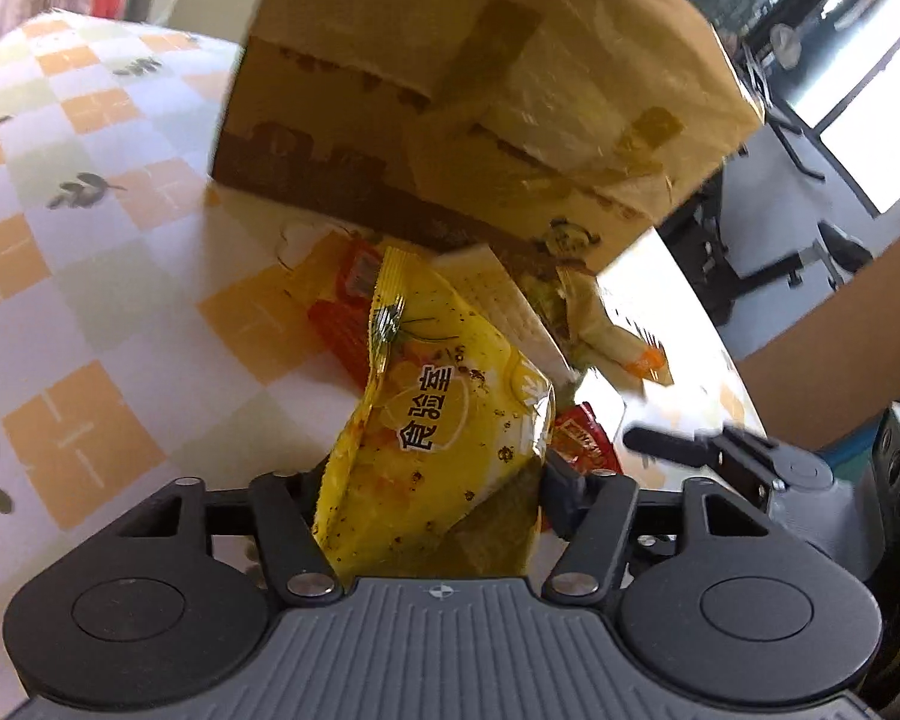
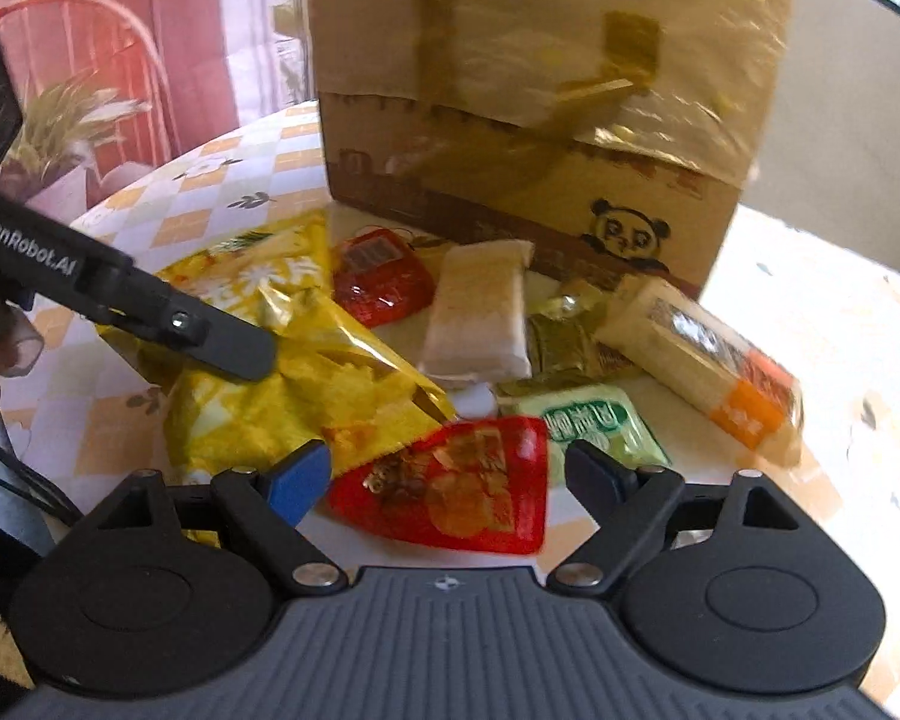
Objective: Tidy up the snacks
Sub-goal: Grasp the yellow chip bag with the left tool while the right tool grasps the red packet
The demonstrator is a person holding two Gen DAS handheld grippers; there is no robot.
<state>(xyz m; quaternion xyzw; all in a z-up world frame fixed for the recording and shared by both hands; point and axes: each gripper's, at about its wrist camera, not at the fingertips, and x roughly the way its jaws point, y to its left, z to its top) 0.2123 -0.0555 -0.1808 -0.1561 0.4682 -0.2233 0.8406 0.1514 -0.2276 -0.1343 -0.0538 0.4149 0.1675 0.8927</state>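
A: Left gripper [image 1: 432,480] is clamped on the yellow chip bag [image 1: 444,420], far-left of the pile before the cardboard box [image 2: 534,120]. Slick film, could slip.

B: Right gripper [image 2: 450,474], jaws apart, straddles the near red snack packet [image 2: 450,480]. Closing may snag the green packet [image 2: 600,426] just right.

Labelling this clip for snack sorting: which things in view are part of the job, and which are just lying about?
Job:
left gripper, holding yellow chip bag
right gripper
red packet
green packet
white wafer pack
cardboard box

Lying about:
potted grass
pink chair
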